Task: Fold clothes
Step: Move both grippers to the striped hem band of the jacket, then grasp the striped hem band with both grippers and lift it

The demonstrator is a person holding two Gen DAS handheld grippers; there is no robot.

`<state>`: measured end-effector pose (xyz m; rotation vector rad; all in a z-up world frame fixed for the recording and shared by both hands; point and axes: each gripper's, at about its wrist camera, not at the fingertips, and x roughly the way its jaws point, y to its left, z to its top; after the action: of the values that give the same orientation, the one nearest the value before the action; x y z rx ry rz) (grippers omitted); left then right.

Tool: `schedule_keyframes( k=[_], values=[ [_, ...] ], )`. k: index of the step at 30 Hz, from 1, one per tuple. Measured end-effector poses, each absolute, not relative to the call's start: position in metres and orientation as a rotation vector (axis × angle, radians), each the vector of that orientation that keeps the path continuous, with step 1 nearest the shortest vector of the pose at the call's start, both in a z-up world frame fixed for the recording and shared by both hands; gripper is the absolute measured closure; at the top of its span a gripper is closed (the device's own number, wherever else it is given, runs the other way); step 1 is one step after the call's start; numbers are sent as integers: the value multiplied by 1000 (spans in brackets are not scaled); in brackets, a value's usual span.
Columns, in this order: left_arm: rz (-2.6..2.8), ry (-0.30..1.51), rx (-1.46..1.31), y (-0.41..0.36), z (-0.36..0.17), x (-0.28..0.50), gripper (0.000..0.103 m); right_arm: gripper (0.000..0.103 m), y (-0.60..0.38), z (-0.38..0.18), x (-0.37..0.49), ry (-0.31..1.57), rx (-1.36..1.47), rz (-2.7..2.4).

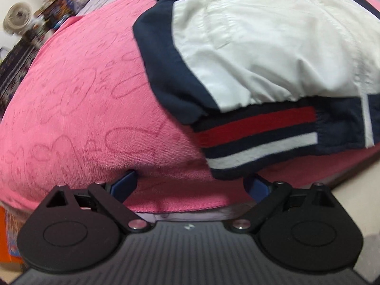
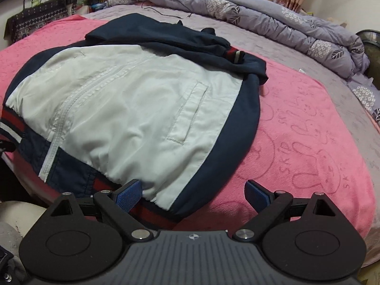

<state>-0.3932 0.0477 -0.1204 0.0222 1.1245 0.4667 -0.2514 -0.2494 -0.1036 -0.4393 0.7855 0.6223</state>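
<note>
Both claws, left claw (image 1: 192, 182) and right claw (image 2: 193, 191), gape over the rumpled white-and-navy jacket (image 2: 133, 109) with red-striped hem.

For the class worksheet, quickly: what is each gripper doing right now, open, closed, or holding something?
Left gripper: open, holding nothing, at the jacket hem.
Right gripper: open, holding nothing.

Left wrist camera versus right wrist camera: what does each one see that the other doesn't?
Only the left wrist view shows the open left gripper near the blanket's front edge. Only the right wrist view shows the open right gripper, the jacket's welt pocket, the lavender comforter and a black cable. Both show the navy-and-white jacket with its red-and-white striped hem, the pink blanket and a white fan.
</note>
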Motion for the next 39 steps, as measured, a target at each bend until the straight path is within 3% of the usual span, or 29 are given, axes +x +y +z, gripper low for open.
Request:
schedule_keyframes(
  k=[15,25,32,39],
  values=[
    [428,944,-6,53,-62,-391,14,9,-215,-101,-294,755,-462,893],
    [458,805,13,60,-16,-382,13,8,-219,-114,-296,736,-573,791],
    [486,833,15,67,-21,-381,12,7,-238,-127,-273,785,-590,602],
    [502,908,40,63,-45,-391,9,5,-262,-104,-280,595,-571,424]
  ],
)
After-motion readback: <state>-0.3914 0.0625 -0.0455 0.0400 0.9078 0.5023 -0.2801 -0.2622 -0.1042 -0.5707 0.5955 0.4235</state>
